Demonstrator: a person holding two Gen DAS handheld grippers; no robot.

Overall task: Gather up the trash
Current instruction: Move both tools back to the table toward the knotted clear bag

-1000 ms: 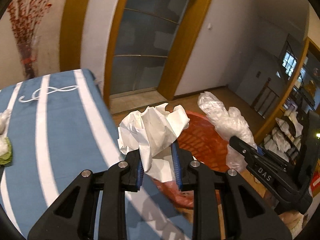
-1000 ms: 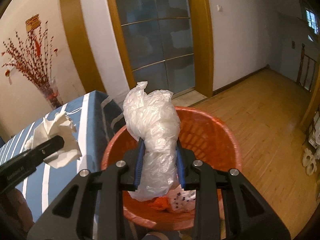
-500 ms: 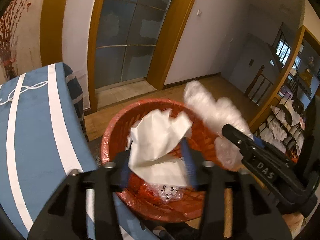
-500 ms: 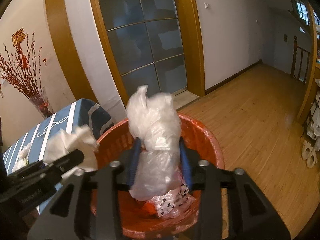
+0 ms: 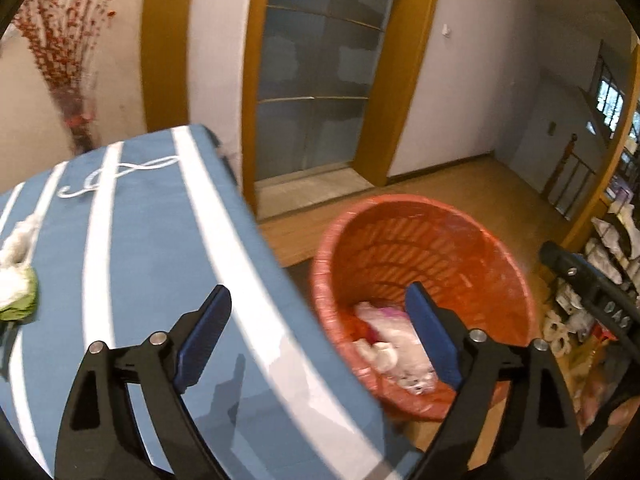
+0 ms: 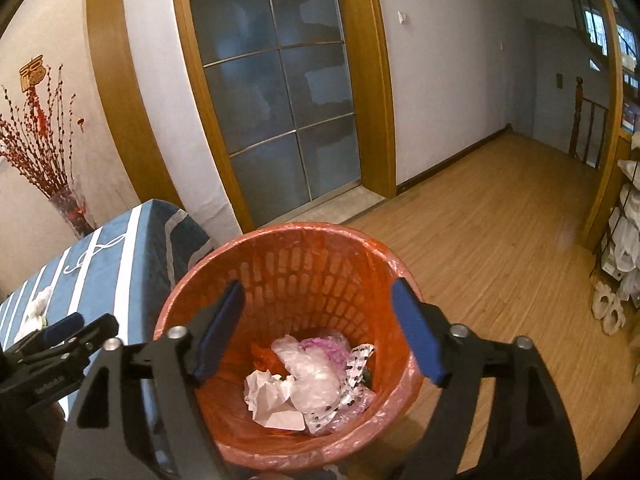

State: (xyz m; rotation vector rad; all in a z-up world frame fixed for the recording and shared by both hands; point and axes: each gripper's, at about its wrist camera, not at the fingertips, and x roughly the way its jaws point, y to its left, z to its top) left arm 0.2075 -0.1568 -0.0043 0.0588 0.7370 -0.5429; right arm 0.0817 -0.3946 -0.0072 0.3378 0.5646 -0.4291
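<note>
An orange-red bin [image 6: 280, 248] [image 5: 440, 236] stands on the wooden floor beside the blue striped table [image 5: 132, 240]. At its bottom lie crumpled white paper [image 6: 268, 394] and a clear plastic bag [image 6: 316, 380], among other wrappers. My right gripper [image 6: 320, 300] hovers over the bin, its jaws opening wide with nothing between them. My left gripper [image 5: 318, 308] straddles the table edge and the bin's rim, jaws also opening and empty. More white and green trash [image 5: 16, 280] sits at the table's left edge.
A glass sliding door [image 6: 276, 92] with a wooden frame is behind the bin. A vase of red branches [image 6: 44, 160] stands by the wall. A shelf with white items [image 6: 624, 240] and slippers [image 6: 608, 312] is on the right.
Both grippers opened and let go: the white paper and the plastic bag dropped into the bin. The left gripper swung back toward the table edge.
</note>
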